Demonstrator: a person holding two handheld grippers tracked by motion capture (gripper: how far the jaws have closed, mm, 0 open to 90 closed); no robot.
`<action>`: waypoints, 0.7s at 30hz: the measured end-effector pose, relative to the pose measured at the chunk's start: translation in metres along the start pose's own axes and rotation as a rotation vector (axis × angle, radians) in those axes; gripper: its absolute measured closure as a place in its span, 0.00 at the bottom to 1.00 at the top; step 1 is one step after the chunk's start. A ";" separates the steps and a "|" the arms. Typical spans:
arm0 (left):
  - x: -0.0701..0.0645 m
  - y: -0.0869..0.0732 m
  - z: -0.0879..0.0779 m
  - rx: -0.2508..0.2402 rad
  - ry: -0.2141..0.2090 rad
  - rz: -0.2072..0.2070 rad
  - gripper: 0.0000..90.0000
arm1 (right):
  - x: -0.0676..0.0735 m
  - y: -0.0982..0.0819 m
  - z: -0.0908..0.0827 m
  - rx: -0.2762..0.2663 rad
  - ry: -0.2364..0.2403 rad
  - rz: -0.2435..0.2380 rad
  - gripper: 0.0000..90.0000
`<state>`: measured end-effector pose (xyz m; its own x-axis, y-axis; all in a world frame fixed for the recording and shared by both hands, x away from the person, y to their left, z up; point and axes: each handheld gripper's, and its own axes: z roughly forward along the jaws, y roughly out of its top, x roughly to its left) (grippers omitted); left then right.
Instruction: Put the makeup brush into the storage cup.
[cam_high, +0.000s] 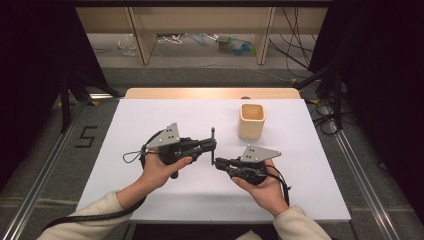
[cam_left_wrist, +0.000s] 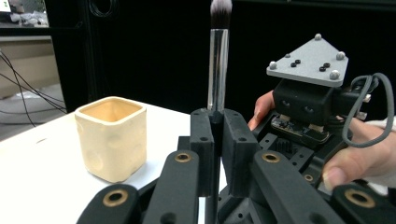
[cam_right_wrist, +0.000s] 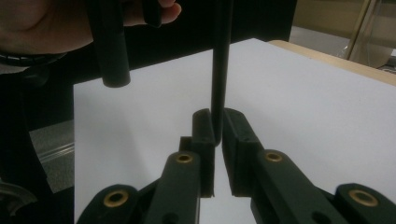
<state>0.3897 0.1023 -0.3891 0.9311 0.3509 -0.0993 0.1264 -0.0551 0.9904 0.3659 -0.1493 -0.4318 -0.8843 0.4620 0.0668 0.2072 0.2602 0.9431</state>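
A slim makeup brush with a black handle, silver ferrule and dark bristles is held between both grippers above the white table top. My left gripper is shut on its handle just below the ferrule; the left gripper view has the brush rising from the pressed jaws of my left gripper. My right gripper is shut on the handle's lower end, and the right gripper view has the black handle pinched between the jaws of my right gripper. A cream square cup stands upright beyond them.
The cup stands to the left in the left gripper view, with the other hand and its gripper's grey plate to the right. Bare white board lies around the hands. Beyond the table's far wooden edge are floor cables and shelving legs.
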 end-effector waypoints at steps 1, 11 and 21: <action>0.000 0.001 0.000 0.003 0.003 0.006 0.93 | 0.000 0.001 -0.001 0.011 -0.003 0.002 0.88; 0.002 -0.007 -0.001 0.018 -0.001 0.016 0.93 | -0.001 0.004 -0.001 -0.004 -0.024 -0.023 0.64; -0.002 -0.018 0.005 0.015 -0.029 0.024 0.93 | 0.000 0.007 -0.001 -0.033 -0.028 -0.023 0.64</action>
<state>0.3878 0.0976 -0.4071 0.9434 0.3222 -0.0787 0.1090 -0.0771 0.9910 0.3667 -0.1483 -0.4250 -0.8766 0.4798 0.0362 0.1726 0.2434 0.9544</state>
